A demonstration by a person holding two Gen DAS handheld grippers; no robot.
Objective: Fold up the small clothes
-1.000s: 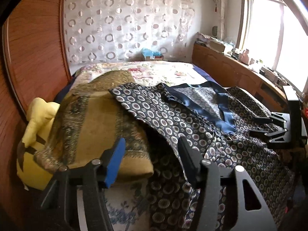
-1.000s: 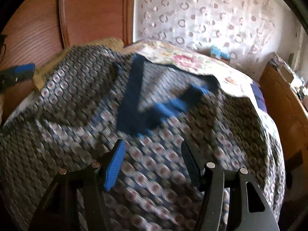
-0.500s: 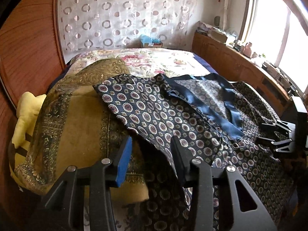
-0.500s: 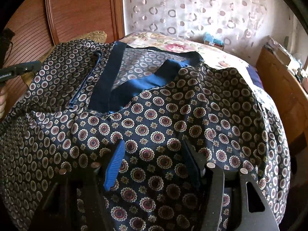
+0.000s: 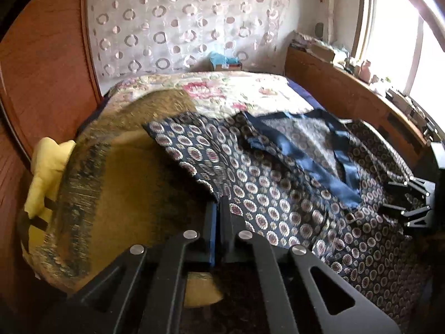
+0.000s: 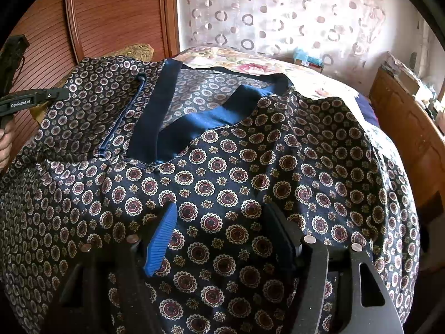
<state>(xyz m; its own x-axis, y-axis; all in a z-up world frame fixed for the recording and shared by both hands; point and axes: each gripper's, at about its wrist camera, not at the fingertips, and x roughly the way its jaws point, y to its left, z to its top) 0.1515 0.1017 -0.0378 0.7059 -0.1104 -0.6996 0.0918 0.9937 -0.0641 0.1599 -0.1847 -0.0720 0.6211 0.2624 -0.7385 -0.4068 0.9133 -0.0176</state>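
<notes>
A dark navy patterned shirt [image 6: 228, 172] with a plain blue satin collar [image 6: 178, 128] lies spread face up on the bed. It also shows in the left wrist view [image 5: 278, 194]. My left gripper [image 5: 219, 203] is shut on the shirt's left side edge, where it overlaps a gold cloth. My right gripper [image 6: 219, 222] is open, its fingers low over the shirt's lower front, holding nothing. The left gripper's side shows at the far left of the right wrist view [image 6: 33, 98]. The right gripper shows at the right edge of the left wrist view [image 5: 408, 203].
A gold-brown patterned cloth [image 5: 125, 189] lies under the shirt's left side over a yellow pillow [image 5: 47, 167]. A floral bedspread [image 5: 222, 94] covers the far bed. A wooden headboard [image 6: 111, 19] is at left, a wooden cabinet [image 5: 347, 94] and window at right.
My left gripper moved forward and closed on the shirt's left edge. My right gripper lowered toward the shirt front and stayed open.
</notes>
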